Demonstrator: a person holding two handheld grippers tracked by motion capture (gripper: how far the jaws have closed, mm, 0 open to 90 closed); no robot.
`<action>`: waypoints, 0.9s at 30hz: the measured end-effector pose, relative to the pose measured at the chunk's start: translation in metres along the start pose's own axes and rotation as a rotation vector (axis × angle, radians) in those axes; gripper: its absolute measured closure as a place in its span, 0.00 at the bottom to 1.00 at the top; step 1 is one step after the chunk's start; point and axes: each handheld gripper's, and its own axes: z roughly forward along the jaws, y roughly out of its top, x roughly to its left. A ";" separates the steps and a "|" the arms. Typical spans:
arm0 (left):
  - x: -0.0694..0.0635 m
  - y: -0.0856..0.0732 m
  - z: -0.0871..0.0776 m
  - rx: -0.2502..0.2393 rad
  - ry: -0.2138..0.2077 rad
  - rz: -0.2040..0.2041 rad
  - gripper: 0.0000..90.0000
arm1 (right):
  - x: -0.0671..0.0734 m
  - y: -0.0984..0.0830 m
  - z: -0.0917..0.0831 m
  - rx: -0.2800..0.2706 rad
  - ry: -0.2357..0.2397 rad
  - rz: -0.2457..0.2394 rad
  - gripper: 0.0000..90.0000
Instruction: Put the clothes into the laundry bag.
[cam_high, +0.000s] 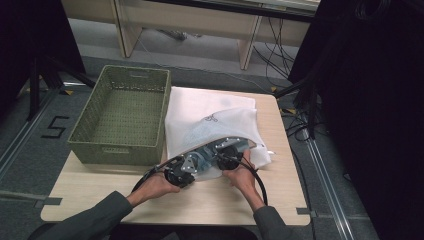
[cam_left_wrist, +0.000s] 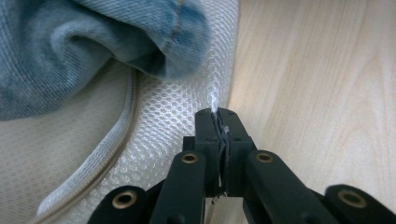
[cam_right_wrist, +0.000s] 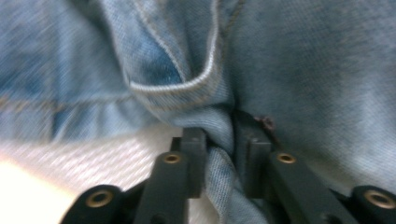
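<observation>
Just beside the green basket on the bench lies a white mesh bag. The left gripper pinches its open edge while the right gripper clamps denim jeans at the mouth. Judging by this, the jeans are mid-transfer; next calls for holding the mouth steady.

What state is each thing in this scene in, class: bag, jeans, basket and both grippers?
Mesh laundry bag: lying flat on the table, mouth unzipped.
Denim garment: partly inside the bag, bunched.
Green basket: upright, empty.
Left gripper: shut on the bag's edge.
Right gripper: shut on a denim fold.
</observation>
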 end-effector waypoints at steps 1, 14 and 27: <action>-0.001 0.000 0.000 0.004 0.002 -0.002 0.97 | -0.003 0.003 0.003 -0.012 -0.013 0.017 0.88; 0.003 0.001 -0.002 0.036 -0.047 0.008 0.96 | -0.042 0.020 0.028 -0.091 0.019 0.138 0.78; 0.004 0.004 -0.001 0.042 -0.054 -0.004 0.93 | -0.028 0.002 -0.037 -0.179 0.198 0.214 0.53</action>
